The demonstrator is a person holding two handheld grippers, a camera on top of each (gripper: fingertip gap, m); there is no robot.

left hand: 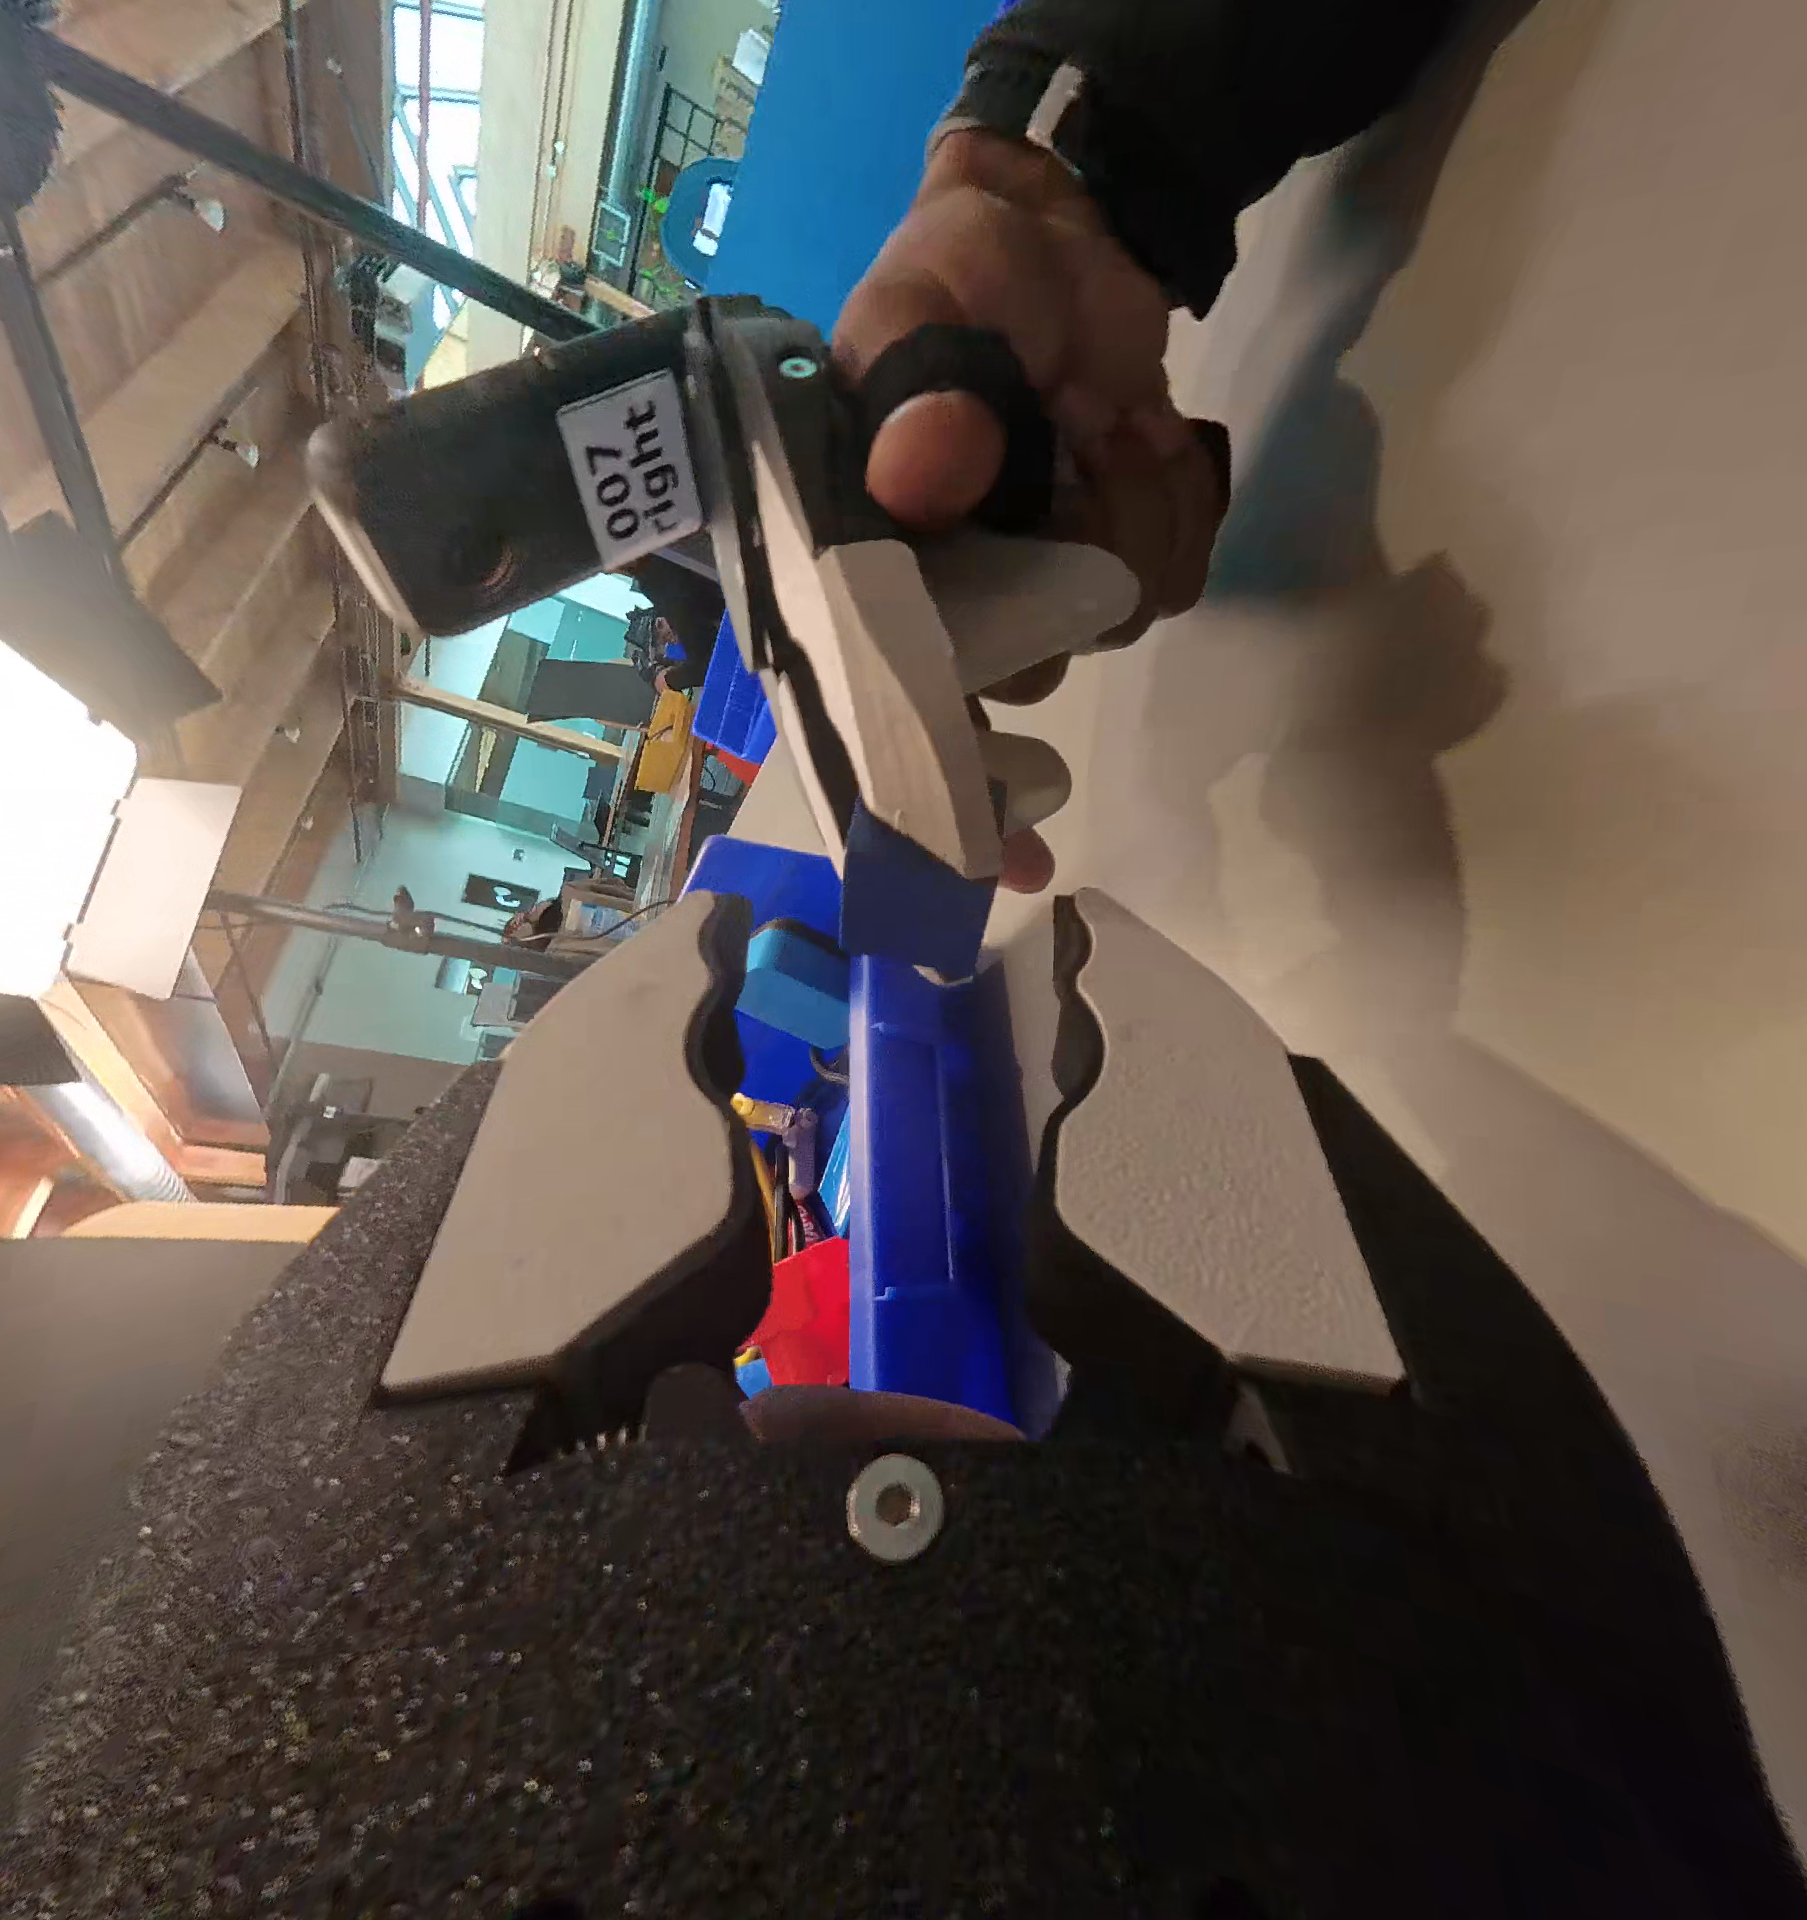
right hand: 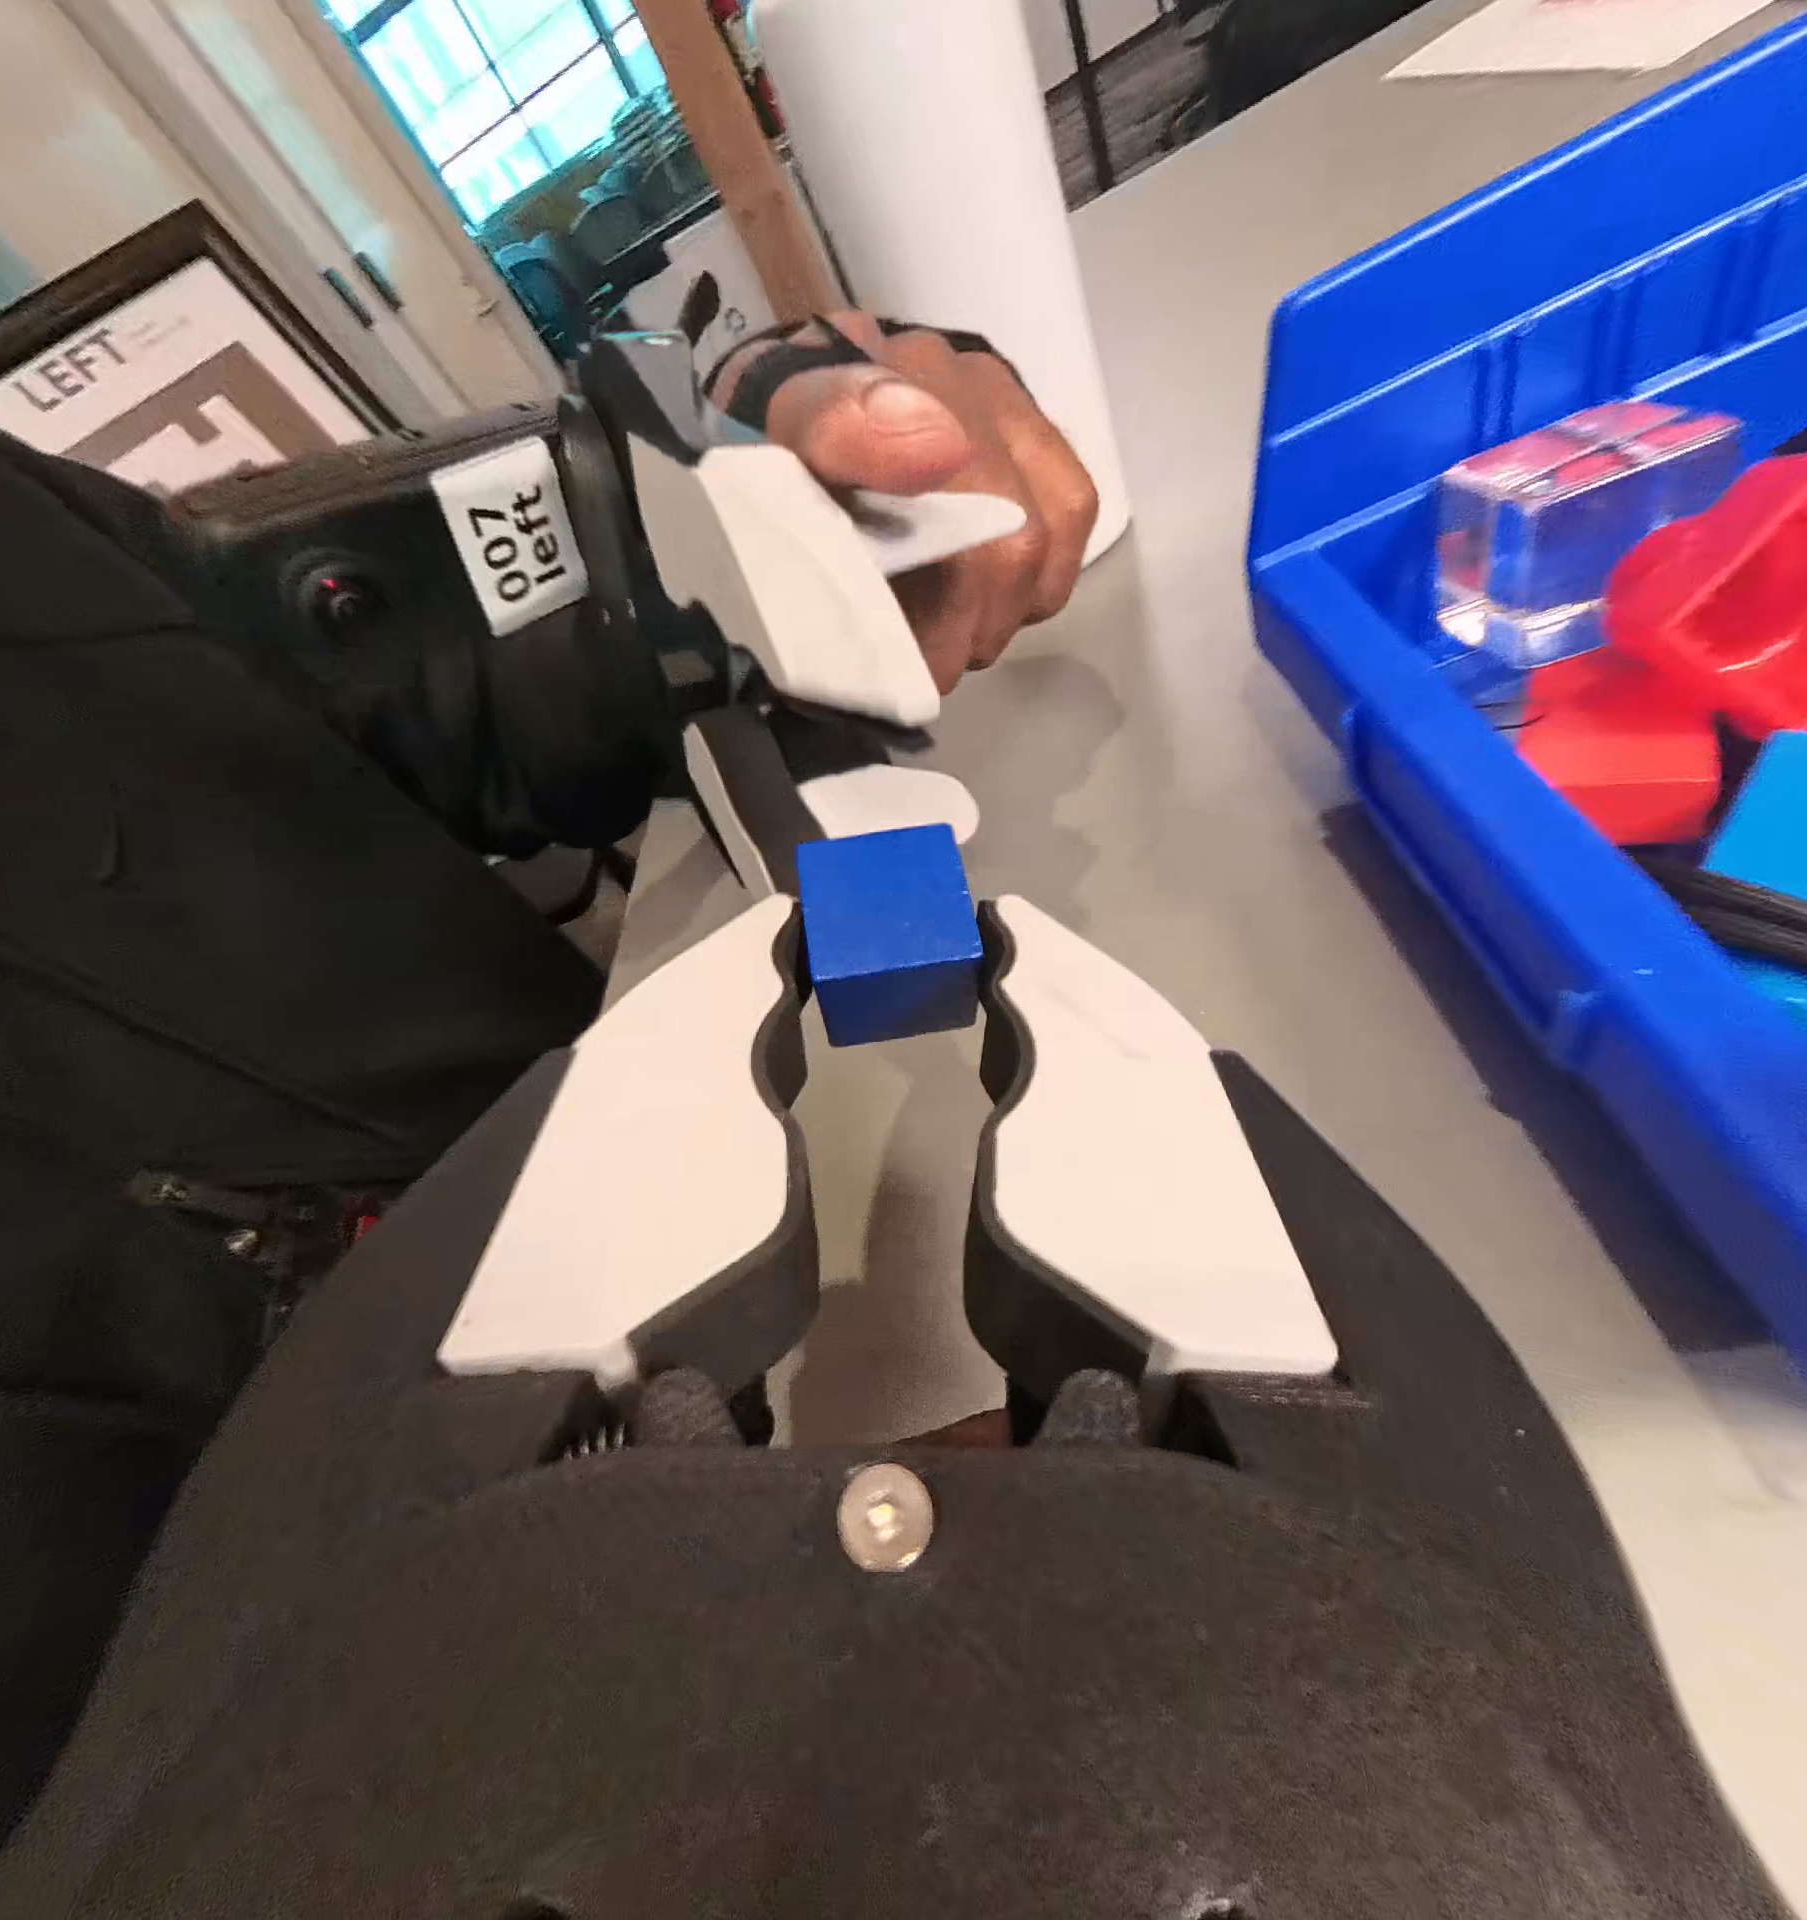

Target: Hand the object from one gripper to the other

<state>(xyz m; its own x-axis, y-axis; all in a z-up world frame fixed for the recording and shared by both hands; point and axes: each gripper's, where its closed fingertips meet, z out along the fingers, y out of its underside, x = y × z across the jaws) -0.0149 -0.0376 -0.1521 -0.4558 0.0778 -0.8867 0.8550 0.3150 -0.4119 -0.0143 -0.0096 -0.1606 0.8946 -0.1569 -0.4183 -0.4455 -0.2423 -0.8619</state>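
Blue cube (right hand: pixel 891 940) sits pinched at the very tips of the right tool (right hand: pixel 891 961), clamped on 2 opposite faces, held in the air above the tabletop (right hand: pixel 1242 831). About half the cube sticks out past the tips, so there is free surface to take.

Key relation: the left tool (left hand: pixel 883 997) is wide apart at the jaws, gripping nothing, and the cube lies straight ahead of it, just beyond its tips (left hand: pixel 914 914). The 2 tools meet roughly tip to tip, at an angle to each other, not in line. In the right wrist view the left tool's fingers (right hand: pixel 878 800) lie just behind the cube, 1 dark inner pad looks to be touching or nearly touching its back edge (can't tell which). The cube has no long axis, so any free pair of faces works; my read is the left tool needs to advance a little so its pads straddle the faces the right tool doesn't cover, then close before the right lets go.

Risk: tip-only pinch, a nudge from the incoming finger could twist the cube out.

Surface: plain light grey tabletop, bare under the tools. Blue bin (right hand: pixel 1501 582) is near on the right, holding red blocks (right hand: pixel 1730 644), a clear block (right hand: pixel 1564 520) and a lighter blue block (right hand: pixel 1782 831). White column (right hand: pixel 930 208) stands beyond on the tabletop. Room behind: windows, wood beams, framed sign on the left.
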